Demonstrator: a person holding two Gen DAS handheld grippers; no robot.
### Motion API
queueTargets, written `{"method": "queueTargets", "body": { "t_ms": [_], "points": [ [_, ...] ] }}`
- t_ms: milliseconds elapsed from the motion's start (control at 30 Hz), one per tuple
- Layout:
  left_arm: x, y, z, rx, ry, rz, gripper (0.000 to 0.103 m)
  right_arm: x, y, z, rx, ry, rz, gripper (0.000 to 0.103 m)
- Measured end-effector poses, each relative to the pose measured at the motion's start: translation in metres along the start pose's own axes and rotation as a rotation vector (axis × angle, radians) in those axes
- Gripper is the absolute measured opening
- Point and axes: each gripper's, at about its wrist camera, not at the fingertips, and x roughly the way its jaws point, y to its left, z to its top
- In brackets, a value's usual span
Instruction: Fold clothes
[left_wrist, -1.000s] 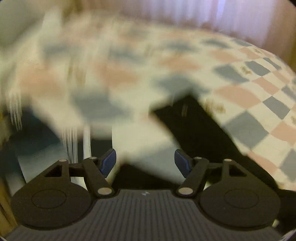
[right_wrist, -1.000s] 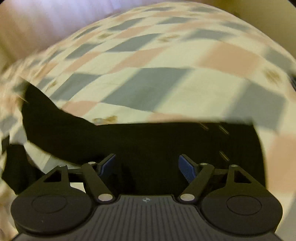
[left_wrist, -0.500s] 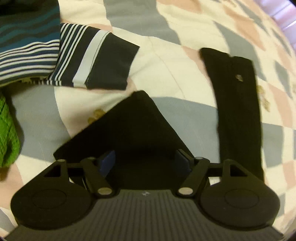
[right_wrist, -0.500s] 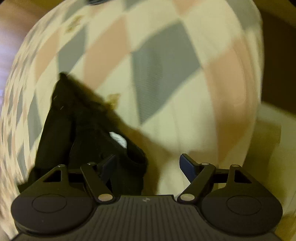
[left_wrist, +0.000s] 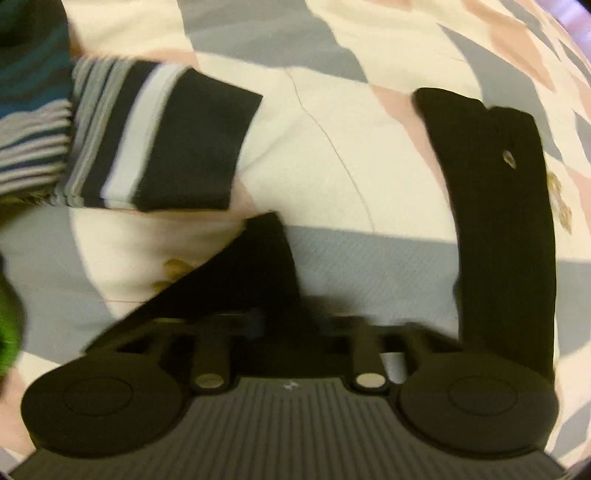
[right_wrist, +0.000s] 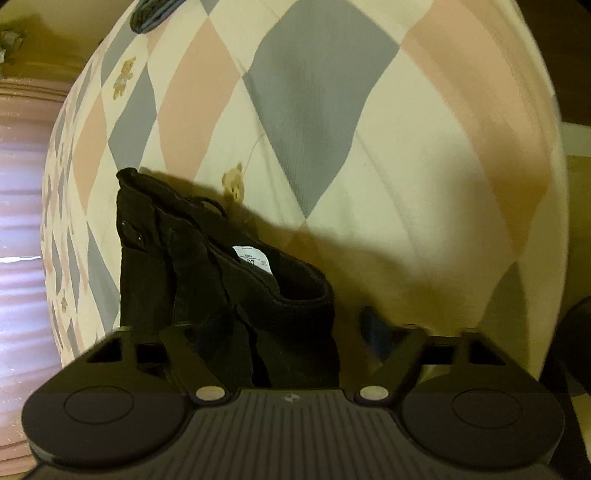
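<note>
The bed, covered in a quilt of grey, pink and cream diamonds, fills both views, and its soft, yielding top is the first risk: fingers pressed into it could pinch quilt along with cloth and drag the bedding when lifted.

The black garment lies on it, dark trousers by the look. In the left wrist view one long panel runs away from the fingers on their right side, and a pointed corner reaches straight into them. The left gripper has its fingers drawn together on that corner, apparently pinching it; the hold sits near the tip, so a quick pull could slip it free.

In the right wrist view the waistband, gaping open with a white label inside, stands just ahead of the left finger. The right gripper is closing, with black cloth between its fingers, though the right pad does not yet seem to press on it. It may catch only one layer of the open band, leaving the fold crooked.

A striped sleeve lies beyond the left fingers, towards their left; a sweeping corner could snag it.
</note>
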Motion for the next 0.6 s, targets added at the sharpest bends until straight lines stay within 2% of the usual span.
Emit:
{"method": "queueTargets", "body": {
  "t_ms": [33, 67, 167, 333, 467, 500, 533, 567, 600],
  "points": [
    [-0.012, 0.009, -0.004, -0.003, -0.013, -0.027, 0.005, 0.002, 0.001, 0.000, -0.002, -0.003, 0.006, 0.024],
    [-0.027, 0.020, -0.008, -0.016, -0.029, -0.059, 0.005, 0.000, 0.007, 0.001, -0.029, -0.006, 0.012, 0.015],
    [-0.088, 0.059, -0.029, -0.032, -0.098, -0.124, 0.005, -0.014, 0.031, 0.005, -0.141, -0.008, 0.037, 0.013],
    [-0.177, 0.108, -0.066, -0.083, -0.110, -0.130, 0.005, -0.052, 0.076, 0.026, -0.259, -0.007, 0.113, 0.013],
    [-0.232, 0.123, -0.102, -0.088, -0.118, -0.103, 0.008, -0.087, 0.114, 0.057, -0.401, 0.016, 0.135, 0.012],
    [-0.233, 0.121, -0.110, -0.074, -0.132, -0.071, 0.018, -0.091, 0.122, 0.065, -0.440, 0.022, 0.140, 0.012],
    [-0.228, 0.118, -0.118, -0.051, -0.140, -0.021, 0.042, -0.092, 0.128, 0.071, -0.478, 0.033, 0.144, 0.012],
    [-0.215, 0.118, -0.126, -0.022, -0.149, 0.033, 0.053, -0.092, 0.130, 0.074, -0.509, 0.035, 0.141, 0.012],
    [-0.203, 0.119, -0.133, 0.005, -0.155, 0.086, 0.058, -0.089, 0.129, 0.074, -0.532, 0.034, 0.126, 0.013]
  ]
}}
